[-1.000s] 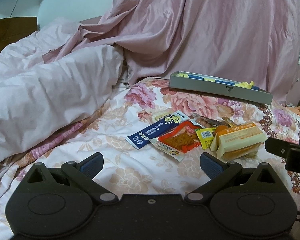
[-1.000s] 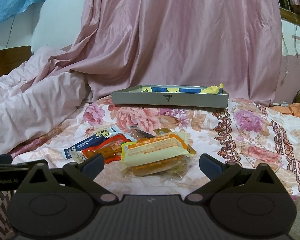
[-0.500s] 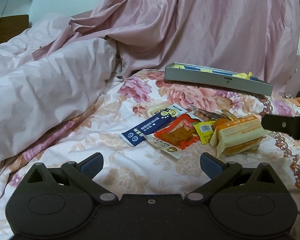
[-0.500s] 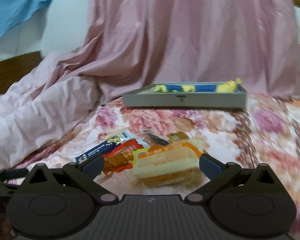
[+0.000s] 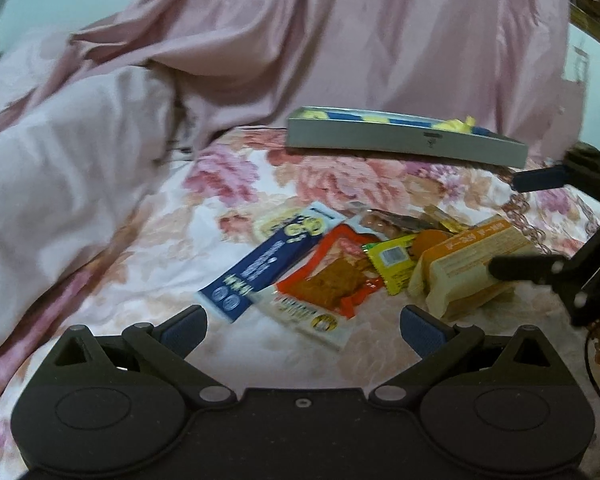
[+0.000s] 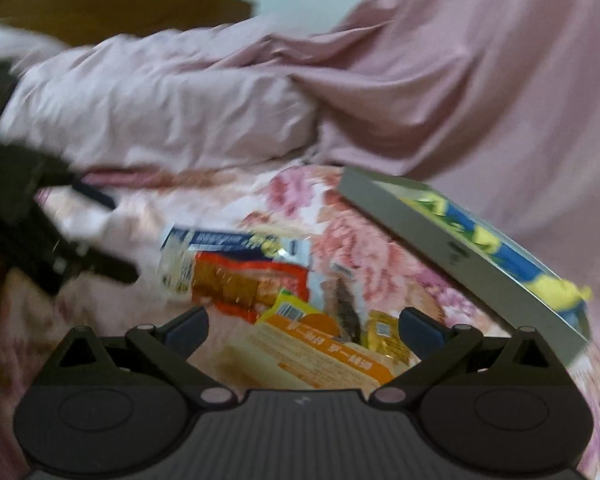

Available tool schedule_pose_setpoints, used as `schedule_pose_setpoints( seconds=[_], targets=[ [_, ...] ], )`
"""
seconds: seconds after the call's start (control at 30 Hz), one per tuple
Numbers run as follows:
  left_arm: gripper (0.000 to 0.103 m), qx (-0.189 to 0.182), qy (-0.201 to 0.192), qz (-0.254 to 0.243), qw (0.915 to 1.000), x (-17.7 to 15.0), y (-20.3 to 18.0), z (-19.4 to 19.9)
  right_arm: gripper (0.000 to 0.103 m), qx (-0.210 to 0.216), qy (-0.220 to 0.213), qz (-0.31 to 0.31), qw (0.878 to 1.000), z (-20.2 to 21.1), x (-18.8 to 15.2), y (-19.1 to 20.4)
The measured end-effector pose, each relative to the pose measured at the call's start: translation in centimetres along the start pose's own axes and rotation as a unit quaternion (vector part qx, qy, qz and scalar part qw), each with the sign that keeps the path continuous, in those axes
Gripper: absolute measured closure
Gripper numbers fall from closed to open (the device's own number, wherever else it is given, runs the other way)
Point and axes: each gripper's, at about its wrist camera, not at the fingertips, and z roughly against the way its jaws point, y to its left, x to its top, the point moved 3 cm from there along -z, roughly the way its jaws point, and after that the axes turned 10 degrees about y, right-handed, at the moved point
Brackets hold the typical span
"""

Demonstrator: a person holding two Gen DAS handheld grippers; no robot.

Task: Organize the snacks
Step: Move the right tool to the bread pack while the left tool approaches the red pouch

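1. Snacks lie in a loose pile mid-bed on the floral bedsheet (image 5: 148,296): blue packet (image 5: 268,264), red packet (image 5: 328,280), yellow packet (image 5: 392,264), orange cracker pack (image 5: 472,264).
2. Grey tray (image 5: 404,142) sits near the far edge, apart from the pile, with some yellow and blue items already inside.
3. Left gripper (image 5: 302,326) spread, empty, just short of the pile.
4. Right gripper (image 6: 304,326) spread, straddling the orange cracker pack, not yet closed.
5. Judgement: early, whole pile left to sort.

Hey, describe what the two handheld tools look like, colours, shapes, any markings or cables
Both are matte black plastic. The left tool has two round discs on its base, triangular cut-outs, silver pivot pins and angled link arms ending in dark blue pads. The right tool has the same build, plus a ribbed grey centre panel with a small pale logo. A thin dark cable loops at the right edge of the left view.
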Motion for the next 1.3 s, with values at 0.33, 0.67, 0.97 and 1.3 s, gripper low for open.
schedule_pose_setpoints(
  seconds=[0.33, 0.67, 0.97, 1.3],
  targets=[
    [0.001, -0.060, 0.040, -0.079, 0.9943, 3.4, 0.0, -5.9, 0.000, 0.096, 0.042, 0.017, 0.994, -4.1, -0.9, -2.4],
    [0.001, -0.084, 0.110, -0.150, 0.9789, 4.8, -0.3, -10.4, 0.000, 0.084, 0.070, 0.058, 0.992, -4.9, -1.2, -2.5],
    [0.008, -0.025, 0.119, -0.185, 0.9753, 4.1, -1.6, -11.2, 0.009, 0.056, 0.070, 0.076, 0.993, -4.8, -1.4, -2.4],
    [0.026, -0.048, 0.151, -0.149, 0.9760, 3.5, -2.5, -10.4, 0.021, 0.039, 0.089, 0.051, 0.994, -4.3, -1.3, -1.0]
  ],
)
